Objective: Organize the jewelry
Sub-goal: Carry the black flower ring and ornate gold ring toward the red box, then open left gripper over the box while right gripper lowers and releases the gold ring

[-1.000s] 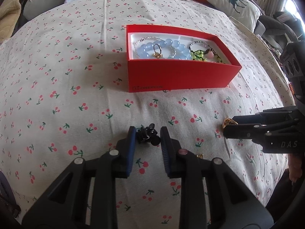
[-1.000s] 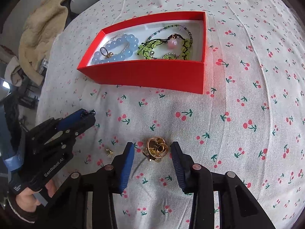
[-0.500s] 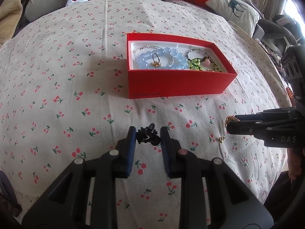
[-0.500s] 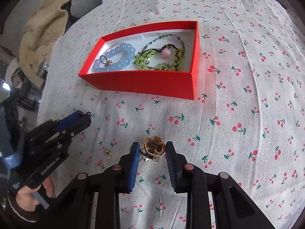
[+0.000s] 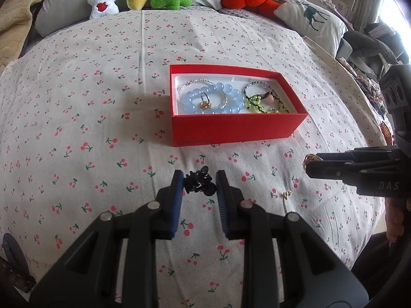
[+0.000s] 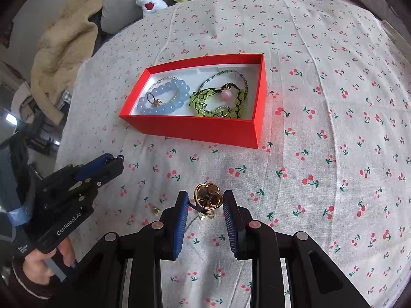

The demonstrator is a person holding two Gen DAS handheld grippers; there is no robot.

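Taking the red box (image 5: 239,128) on the cherry-print sheet (image 5: 77,128) as the landmark: to its near left the left gripper (image 5: 199,183) is clamped on a small black hair clip (image 5: 199,182), pinched between its blue pads and held clear of the sheet. In the right wrist view the same gripper (image 6: 117,163) sits well left of the box and nearer the camera, a hand (image 6: 38,264) round its handle.

Inside the box, the left half holds a pale blue bead bracket of a bracelet (image 5: 213,100) with a small gold ring (image 5: 205,102) lying on it; the right half holds a tangle of green bead bracelets (image 6: 215,100) with a pink bead (image 6: 227,94).

In front of the box and to the right, the right gripper (image 6: 205,202) has just been closing and its pads now press on a gold openwork ornament (image 6: 208,196), lifted off the sheet. Below it on the sheet lies a small gold piece (image 6: 206,215), possibly an earring, though it is too small to be sure; another tiny gold bit (image 6: 155,210) lies left of it.
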